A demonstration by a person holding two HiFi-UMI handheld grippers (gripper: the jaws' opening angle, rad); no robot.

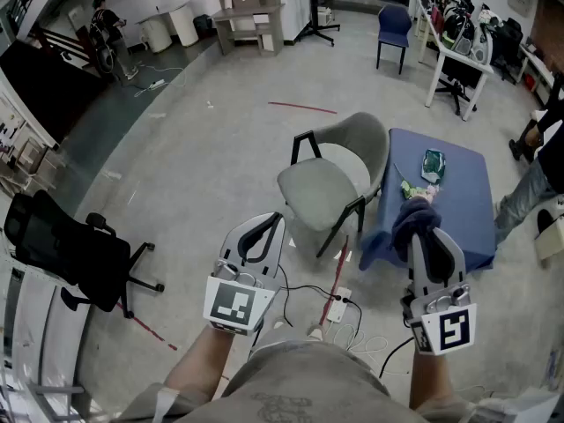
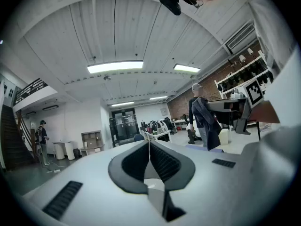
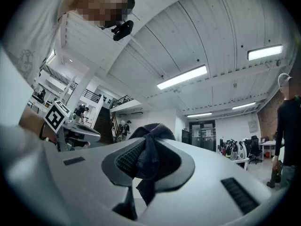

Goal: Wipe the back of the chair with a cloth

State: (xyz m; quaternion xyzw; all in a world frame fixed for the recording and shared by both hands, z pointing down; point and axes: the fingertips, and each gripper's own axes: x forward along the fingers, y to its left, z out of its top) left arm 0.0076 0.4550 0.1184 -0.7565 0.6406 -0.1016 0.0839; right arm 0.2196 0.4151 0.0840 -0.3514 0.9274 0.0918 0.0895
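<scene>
Now rt claw point(image 3: 148, 155) pinches bunched dark cloth point(image 3: 154, 132)

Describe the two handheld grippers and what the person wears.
Both the left gripper and the right gripper have smooth pale grey shells tapering to two jaws lined with black ribbed pads. Each carries a white cube printed with black square markers at its rear. The person wears a light beige shirt; no sleeves reach the forearms.

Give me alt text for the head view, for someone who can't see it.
Seen from above, the right gripper clamps a dark cloth, while the left gripper is shut and empty. A grey chair stands just ahead, beside a blue table.
</scene>
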